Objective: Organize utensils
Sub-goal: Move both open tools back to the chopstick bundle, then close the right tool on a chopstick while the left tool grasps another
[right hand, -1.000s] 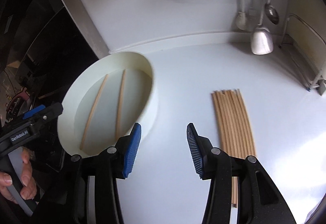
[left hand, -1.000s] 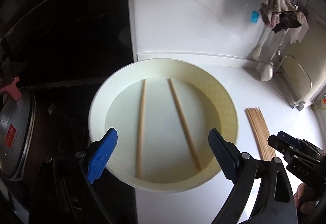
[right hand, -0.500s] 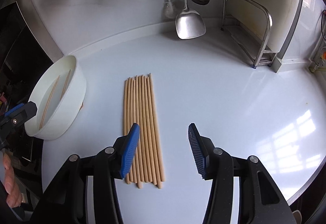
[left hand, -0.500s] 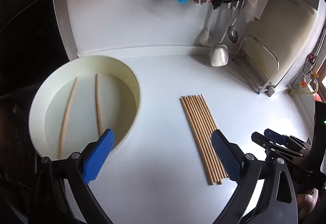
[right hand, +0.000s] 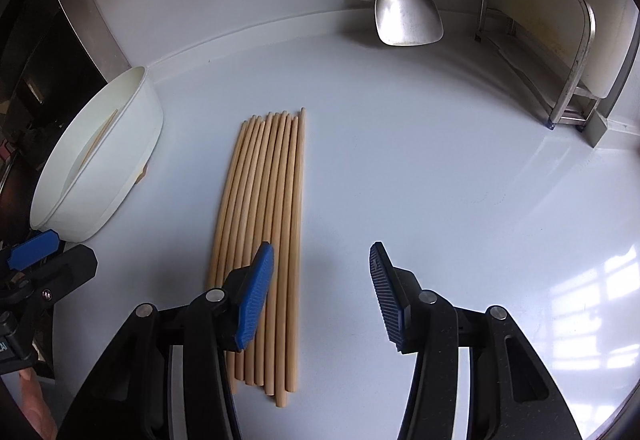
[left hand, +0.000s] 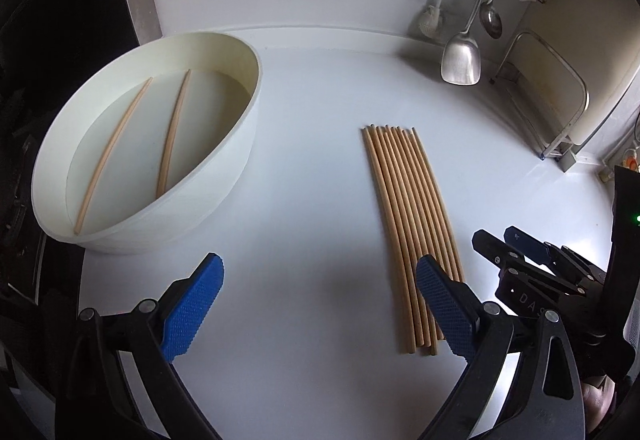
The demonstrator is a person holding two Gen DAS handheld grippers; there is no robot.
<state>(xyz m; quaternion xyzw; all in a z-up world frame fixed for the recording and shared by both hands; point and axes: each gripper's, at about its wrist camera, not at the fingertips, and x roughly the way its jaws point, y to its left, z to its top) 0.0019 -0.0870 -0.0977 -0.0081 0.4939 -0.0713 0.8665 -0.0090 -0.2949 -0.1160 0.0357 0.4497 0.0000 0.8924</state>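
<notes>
A: What's nearest?

B: Both tools hang over the counter's [right hand: 440,160] near edge. The right gripper [right hand: 322,296] has its jaws spread wide and empty, its left pad above the row of chopsticks [right hand: 264,240]. The left gripper [left hand: 316,304] is wide open too, holding nothing.

A: And beyond?

B: The row runs from the near edge toward the counter's middle; the white basin [left hand: 216,176] sits at the left edge with two chopsticks [left hand: 172,136] inside.

A: So which step?

B: Probably fetching another stick. Next: shift until one outer chopstick lies between the pads, lower, close.
</notes>
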